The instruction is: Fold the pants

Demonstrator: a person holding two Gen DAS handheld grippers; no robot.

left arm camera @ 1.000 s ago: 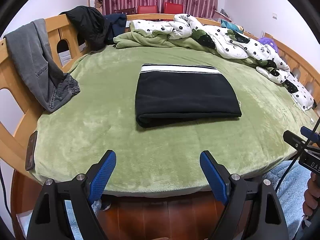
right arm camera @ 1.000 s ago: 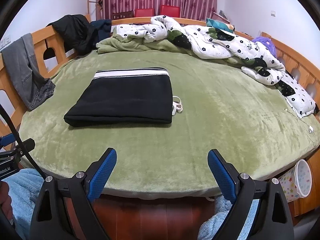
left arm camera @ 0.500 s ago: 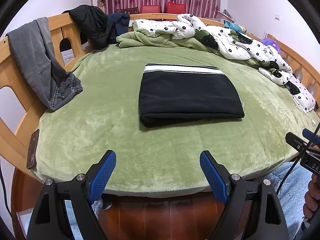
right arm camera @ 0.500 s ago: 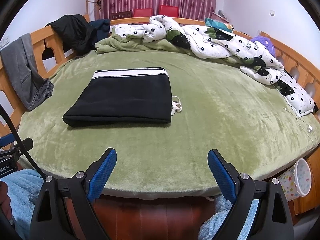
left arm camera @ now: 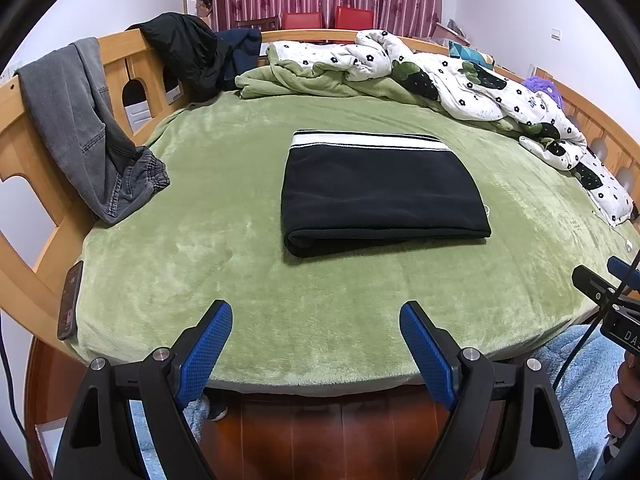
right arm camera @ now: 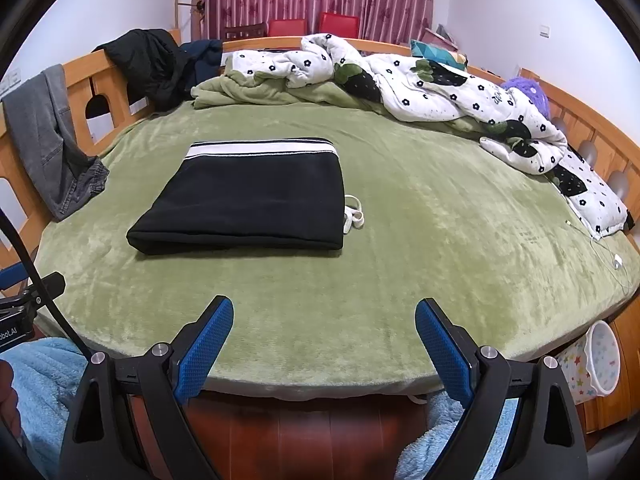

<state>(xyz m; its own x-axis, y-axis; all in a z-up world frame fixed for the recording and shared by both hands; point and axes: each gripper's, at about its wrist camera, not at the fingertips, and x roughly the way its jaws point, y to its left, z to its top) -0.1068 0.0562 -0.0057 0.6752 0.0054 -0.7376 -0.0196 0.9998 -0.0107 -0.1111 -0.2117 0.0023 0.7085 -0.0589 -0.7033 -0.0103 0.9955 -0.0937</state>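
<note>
Black pants (left arm camera: 380, 192) lie folded in a neat rectangle on the green blanket of the bed (left arm camera: 240, 272), white striped waistband at the far edge. They also show in the right wrist view (right arm camera: 252, 200), with a white drawstring (right arm camera: 354, 214) sticking out at the right side. My left gripper (left arm camera: 316, 332) is open and empty, held back over the bed's near edge. My right gripper (right arm camera: 324, 328) is open and empty, also at the near edge, apart from the pants.
Grey jeans (left arm camera: 88, 132) hang over the wooden bed rail (left arm camera: 24, 152) at left. A black jacket (left arm camera: 184, 52) lies at the back left. A flowered quilt (left arm camera: 480, 88) is bunched along the back and right. A phone (left arm camera: 70, 300) sits at the left edge. A star-printed bin (right arm camera: 600, 360) stands at lower right.
Both grippers have drifted slightly, so the views shift a little. The pants lie as before and both grippers stay open.
</note>
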